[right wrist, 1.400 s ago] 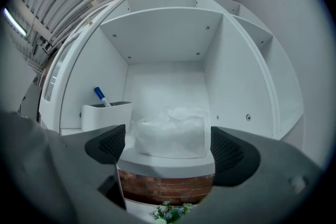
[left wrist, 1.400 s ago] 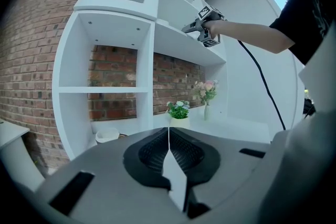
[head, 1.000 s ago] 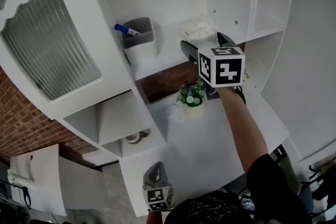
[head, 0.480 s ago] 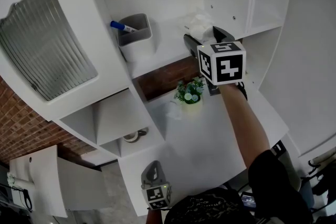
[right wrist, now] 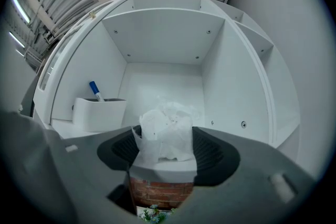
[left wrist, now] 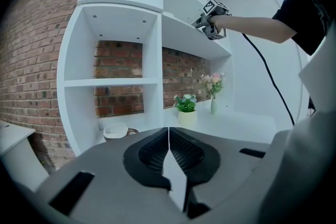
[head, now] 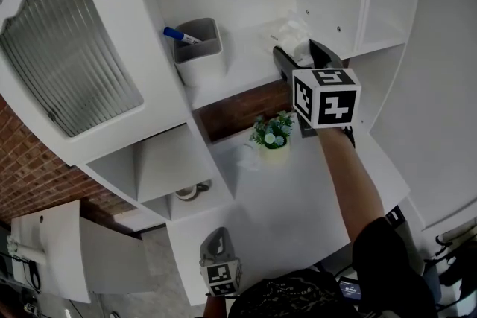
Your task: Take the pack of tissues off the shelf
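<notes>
I count one pack of tissues (right wrist: 163, 126) on the shelf (head: 246, 74); my right gripper (right wrist: 165, 147), just closing, pinches it. Left gripper (left wrist: 168, 139) pressed together, empty.

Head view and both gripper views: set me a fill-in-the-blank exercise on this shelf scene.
The white soft pack of tissues, clamped by the right gripper, rests on the upper ___.
The grey plastic holder beside it contains a ___ marker.
The jaws of the left gripper are ___, with nothing between them.
Missing: shelf; blue; shut.
The right gripper's jaws have just been closing on the pack.
</notes>
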The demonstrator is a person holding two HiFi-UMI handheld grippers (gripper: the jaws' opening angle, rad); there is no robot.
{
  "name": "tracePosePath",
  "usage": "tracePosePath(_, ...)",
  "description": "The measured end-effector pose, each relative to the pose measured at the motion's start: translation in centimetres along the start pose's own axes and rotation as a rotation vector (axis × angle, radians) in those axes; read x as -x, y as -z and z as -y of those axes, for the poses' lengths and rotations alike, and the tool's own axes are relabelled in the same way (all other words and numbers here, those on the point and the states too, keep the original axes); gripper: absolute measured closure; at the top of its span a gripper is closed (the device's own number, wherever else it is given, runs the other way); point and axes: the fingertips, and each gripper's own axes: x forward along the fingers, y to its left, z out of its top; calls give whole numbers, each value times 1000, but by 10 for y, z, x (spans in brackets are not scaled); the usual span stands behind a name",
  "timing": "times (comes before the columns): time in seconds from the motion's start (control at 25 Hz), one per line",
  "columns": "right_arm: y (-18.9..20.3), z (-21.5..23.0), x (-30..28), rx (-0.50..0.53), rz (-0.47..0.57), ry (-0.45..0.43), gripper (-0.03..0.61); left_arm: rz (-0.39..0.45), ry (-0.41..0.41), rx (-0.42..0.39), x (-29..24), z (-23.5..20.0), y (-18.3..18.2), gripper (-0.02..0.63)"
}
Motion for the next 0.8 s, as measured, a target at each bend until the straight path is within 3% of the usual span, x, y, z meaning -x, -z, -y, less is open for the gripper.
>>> tracePosePath(0.8, -25, -2, 51, -15, 133, -66, 298, 20, -37, 8, 21, 3, 0, 601)
